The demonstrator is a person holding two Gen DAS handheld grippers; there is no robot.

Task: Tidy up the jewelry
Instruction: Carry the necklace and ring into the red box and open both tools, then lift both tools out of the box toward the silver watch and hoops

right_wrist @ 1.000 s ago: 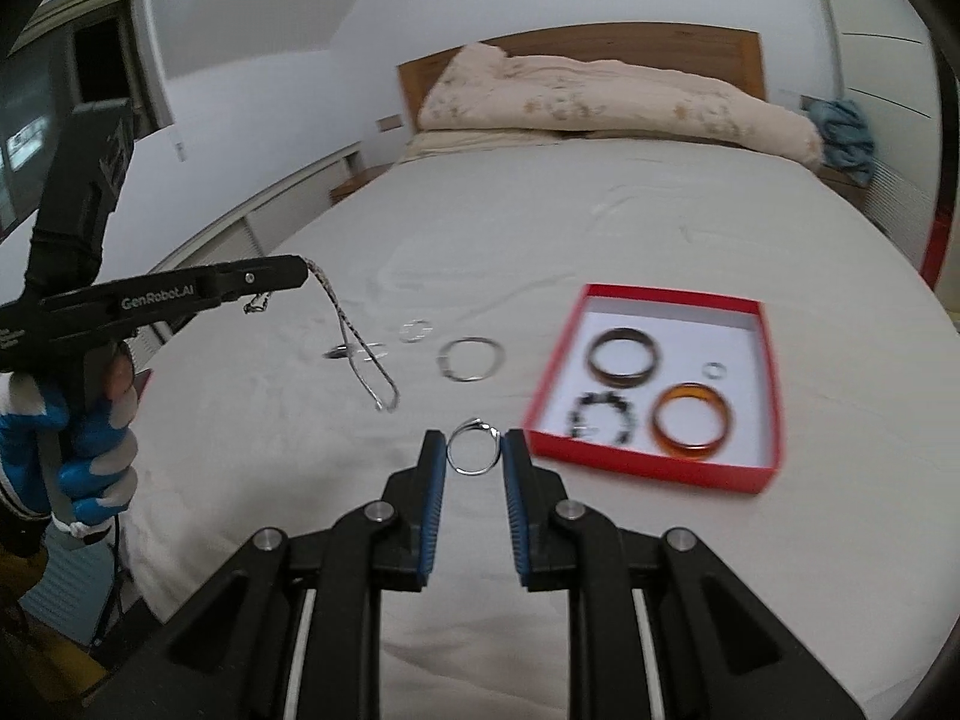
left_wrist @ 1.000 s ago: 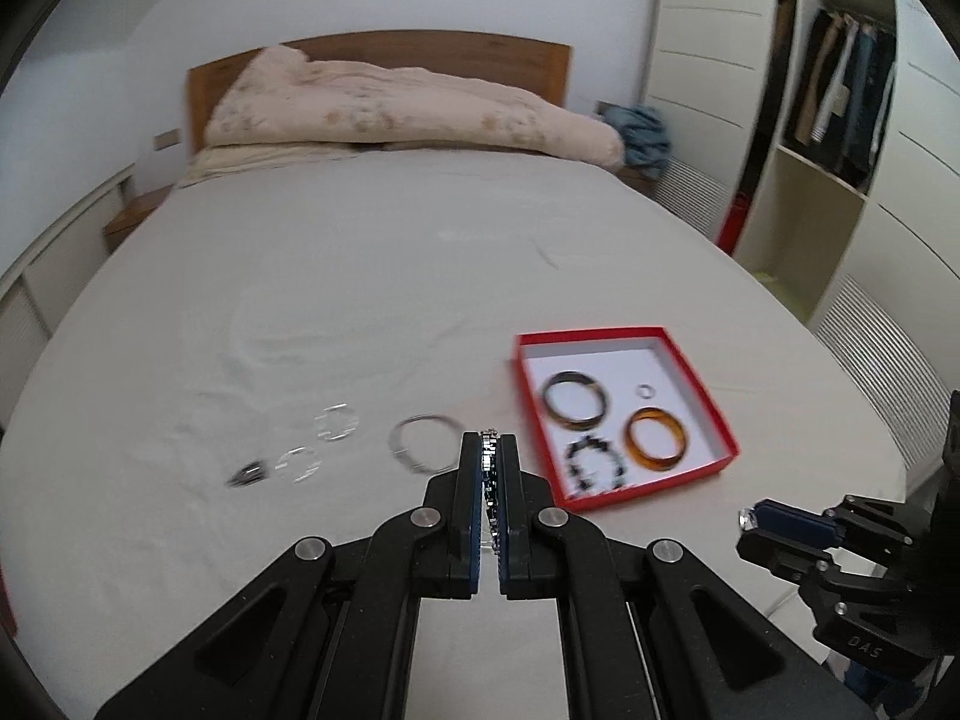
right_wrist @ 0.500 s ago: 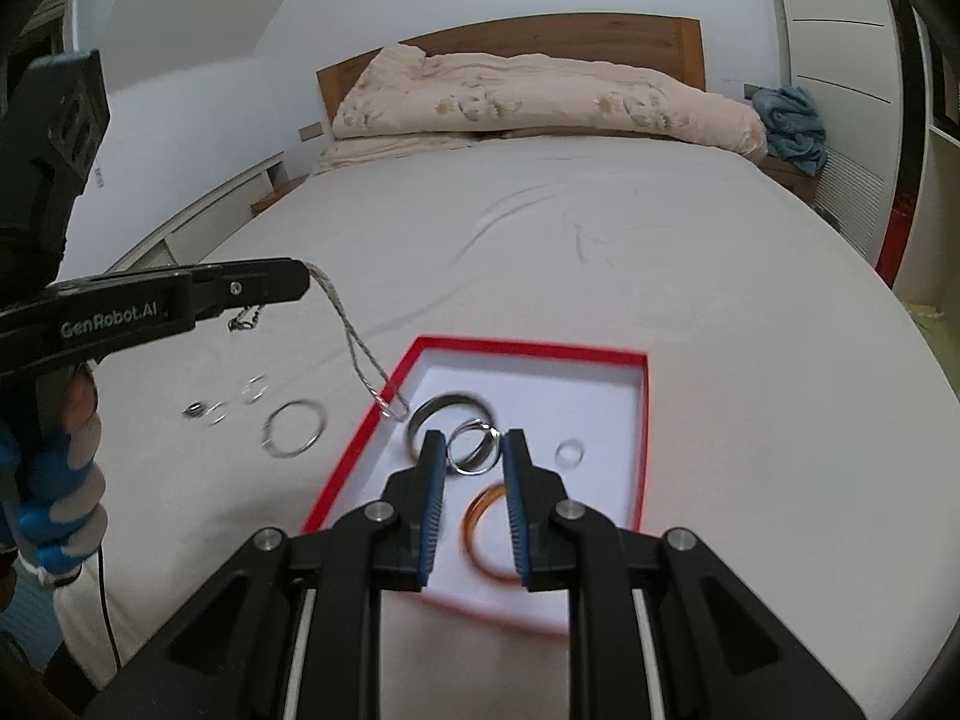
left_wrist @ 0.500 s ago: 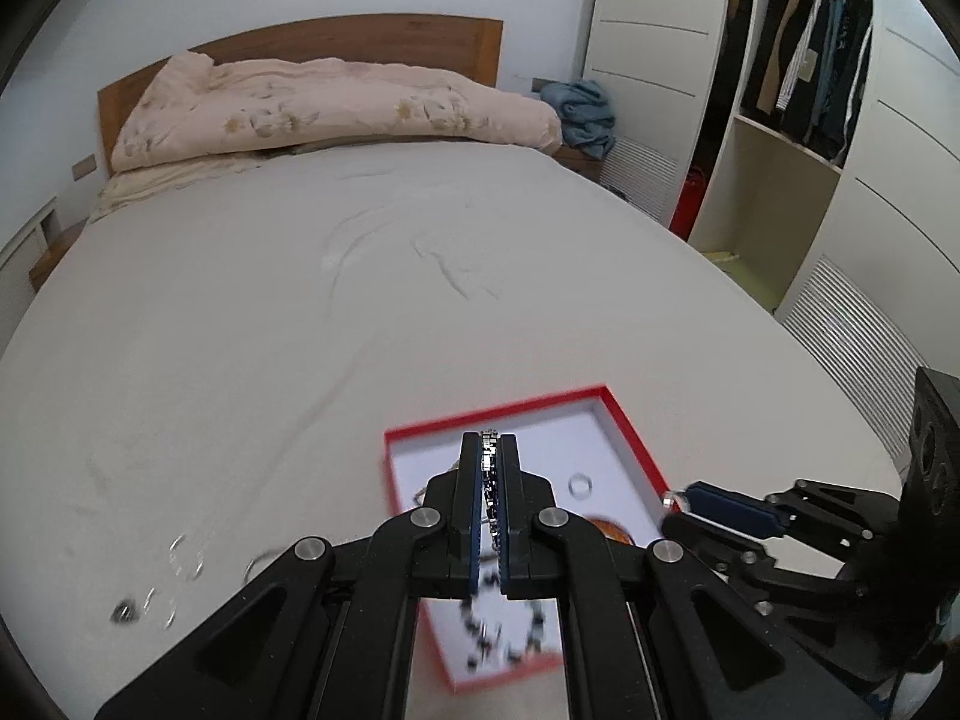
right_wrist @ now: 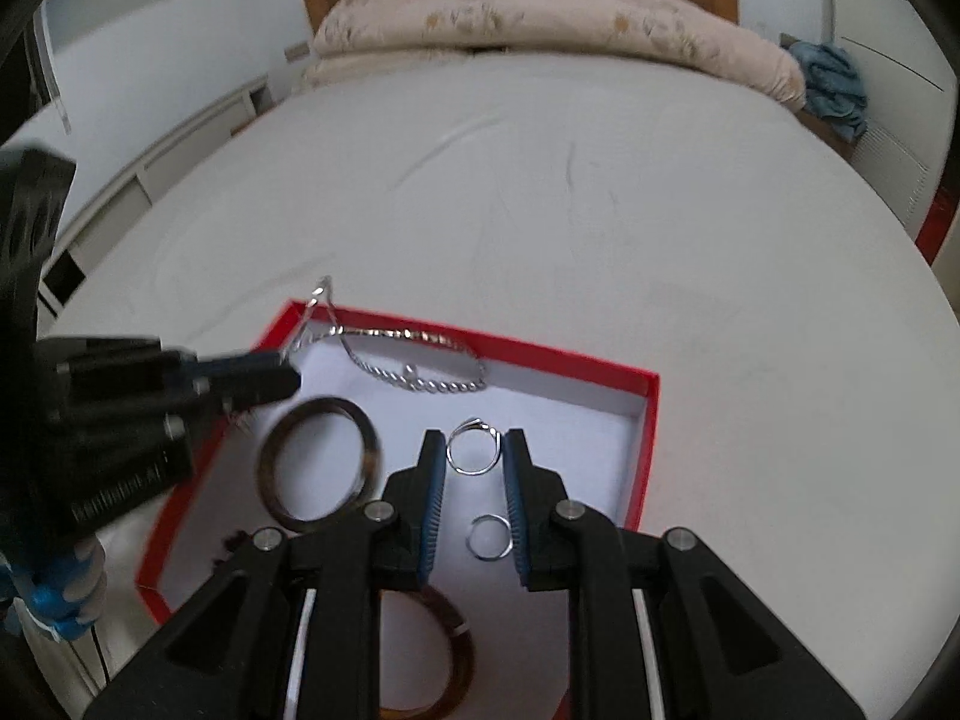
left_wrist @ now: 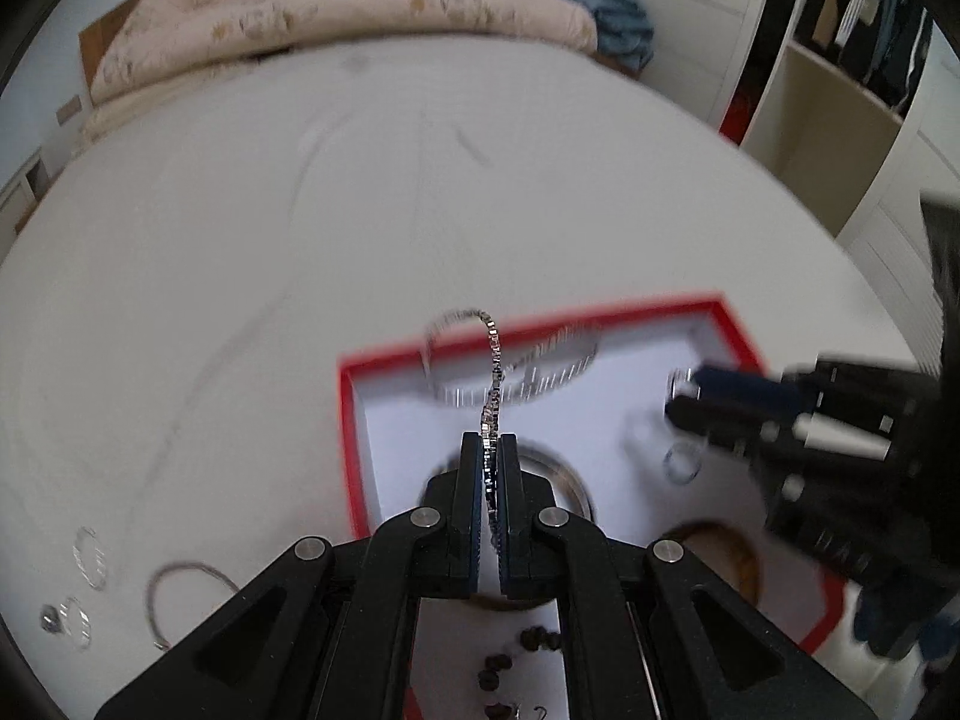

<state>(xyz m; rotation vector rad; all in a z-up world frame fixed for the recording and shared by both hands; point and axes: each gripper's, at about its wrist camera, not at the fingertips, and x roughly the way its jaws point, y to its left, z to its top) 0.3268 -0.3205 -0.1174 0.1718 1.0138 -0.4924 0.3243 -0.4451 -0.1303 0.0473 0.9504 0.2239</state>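
Observation:
An open red box (right_wrist: 651,414) with a white floor lies on the bed. My left gripper (left_wrist: 489,438) is shut on a thin silver chain (left_wrist: 493,360). The chain's free end drapes over the box's far rim and onto its floor, where the right wrist view shows the chain (right_wrist: 414,384) too. My right gripper (right_wrist: 471,450) hangs low over the middle of the box, shut on a silver ring (right_wrist: 474,473) held upright between its blue pads. The left gripper (right_wrist: 282,375) reaches in over the box's left rim.
Inside the box lie a dark brown bangle (right_wrist: 318,462), an amber bangle (right_wrist: 456,648), a small silver ring (right_wrist: 489,537) and a black bead bracelet (left_wrist: 510,660). A silver hoop (left_wrist: 186,594) and small rings (left_wrist: 90,558) lie on the sheet left of the box.
Both grippers have moved from the loose jewelry on the sheet to above the red box and come lower. The chain now trails into the box.

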